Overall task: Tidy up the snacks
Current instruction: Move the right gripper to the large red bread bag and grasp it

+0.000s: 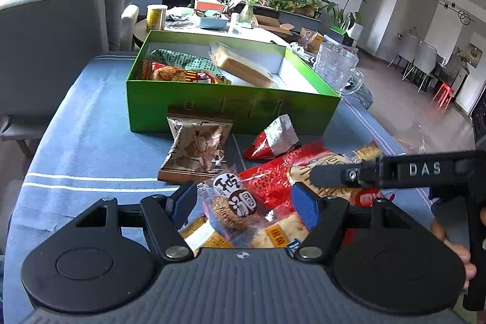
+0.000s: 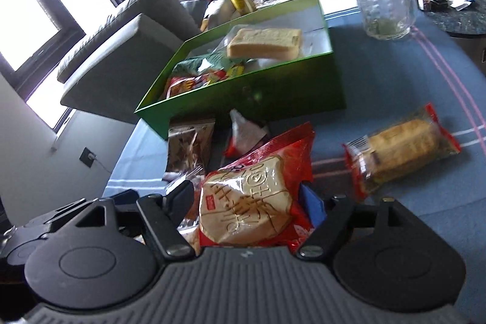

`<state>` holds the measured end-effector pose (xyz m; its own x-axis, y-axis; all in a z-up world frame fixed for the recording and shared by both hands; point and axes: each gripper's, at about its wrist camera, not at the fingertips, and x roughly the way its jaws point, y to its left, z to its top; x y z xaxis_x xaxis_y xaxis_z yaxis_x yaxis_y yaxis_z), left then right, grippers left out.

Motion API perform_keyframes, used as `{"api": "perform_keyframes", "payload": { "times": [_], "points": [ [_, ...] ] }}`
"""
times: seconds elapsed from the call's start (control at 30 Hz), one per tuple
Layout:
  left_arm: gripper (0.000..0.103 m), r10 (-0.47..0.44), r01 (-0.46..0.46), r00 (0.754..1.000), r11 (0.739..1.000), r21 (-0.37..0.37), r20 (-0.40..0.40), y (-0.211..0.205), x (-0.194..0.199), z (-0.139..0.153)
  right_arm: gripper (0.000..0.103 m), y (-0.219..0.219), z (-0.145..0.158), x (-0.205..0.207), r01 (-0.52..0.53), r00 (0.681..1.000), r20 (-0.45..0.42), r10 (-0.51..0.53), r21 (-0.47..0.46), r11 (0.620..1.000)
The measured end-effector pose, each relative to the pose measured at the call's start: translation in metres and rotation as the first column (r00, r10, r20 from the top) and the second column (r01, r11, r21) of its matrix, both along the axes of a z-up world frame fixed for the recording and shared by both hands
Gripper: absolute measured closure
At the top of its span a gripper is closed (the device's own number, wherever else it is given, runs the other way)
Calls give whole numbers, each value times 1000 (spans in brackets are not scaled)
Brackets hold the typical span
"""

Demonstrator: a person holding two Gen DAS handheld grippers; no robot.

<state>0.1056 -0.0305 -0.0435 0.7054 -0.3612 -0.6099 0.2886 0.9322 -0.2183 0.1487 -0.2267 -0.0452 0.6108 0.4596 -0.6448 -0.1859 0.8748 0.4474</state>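
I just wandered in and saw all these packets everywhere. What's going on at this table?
A person holding a two-finger gripper in each hand is sorting snacks into a green box, which already holds packaged bread and several packets. The left gripper stands over a clear packet with a round cookie, its fingers either side. The right gripper straddles a red bread bag; whether either is gripping isn't clear. More packets lie loose on the blue tablecloth.
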Motion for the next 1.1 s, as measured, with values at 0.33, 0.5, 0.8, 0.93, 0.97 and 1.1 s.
{"api": "perform_keyframes", "payload": {
  "times": [0.33,0.5,0.8,0.93,0.97,1.1],
  "points": [
    [37,-7,7,1000,1000,1,-4,-1,-2,0,29,-6,-9,-2,16,999,-43,-16,18,1000],
    [37,-15,15,1000,1000,7,-12,-4,-1,-3,29,-7,-12,-1,25,998,-55,-24,14,1000],
    [37,-30,30,1000,999,18,-7,-8,-3,-1,23,-11,-16,-1,48,998,-46,-50,-61,997],
    [37,-38,39,999,999,29,-14,-11,-4,-3,22,-10,-18,-1,34,999,-24,-37,-115,993],
    [37,-40,40,999,999,31,-15,-12,-4,-3,22,-9,-18,-1,33,999,-18,-35,-128,991],
    [37,-48,48,999,998,30,-13,-13,-7,-1,22,-11,-21,-2,34,999,-2,-35,-147,988]
  ]
}}
